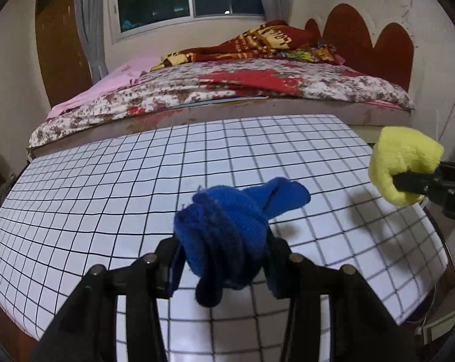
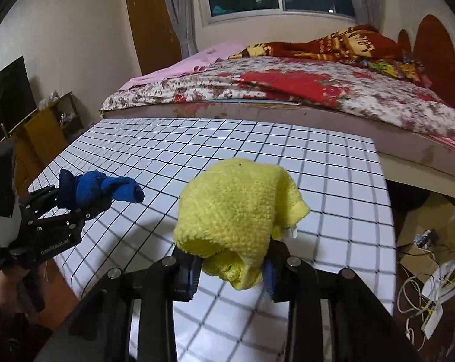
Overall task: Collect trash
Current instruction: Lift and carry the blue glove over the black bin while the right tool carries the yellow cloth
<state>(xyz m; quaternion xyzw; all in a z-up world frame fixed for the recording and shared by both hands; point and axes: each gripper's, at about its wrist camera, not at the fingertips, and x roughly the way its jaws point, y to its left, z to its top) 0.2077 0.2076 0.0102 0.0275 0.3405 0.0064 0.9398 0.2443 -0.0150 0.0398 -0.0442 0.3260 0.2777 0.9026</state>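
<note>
A bunched blue cloth (image 1: pixel 227 220) hangs between the fingers of my left gripper (image 1: pixel 224 250), which is shut on it above the white grid-patterned table (image 1: pixel 106 181). My right gripper (image 2: pixel 232 267) is shut on a crumpled yellow cloth (image 2: pixel 233 205), also lifted off the table (image 2: pixel 333 166). In the left wrist view, the yellow cloth (image 1: pixel 402 157) and the right gripper (image 1: pixel 401 182) show at the right edge. The right wrist view has the left gripper (image 2: pixel 76 203) with the blue cloth (image 2: pixel 106 187) at the left, a hand (image 2: pixel 1 286) on its handle.
A bed (image 1: pixel 227 90) with a floral cover runs along the table's far side. To the right of the table, a cardboard box (image 2: pixel 423 226) and white cables (image 2: pixel 423 301) lie on the floor. A wooden shelf (image 2: pixel 46 126) stands at the left.
</note>
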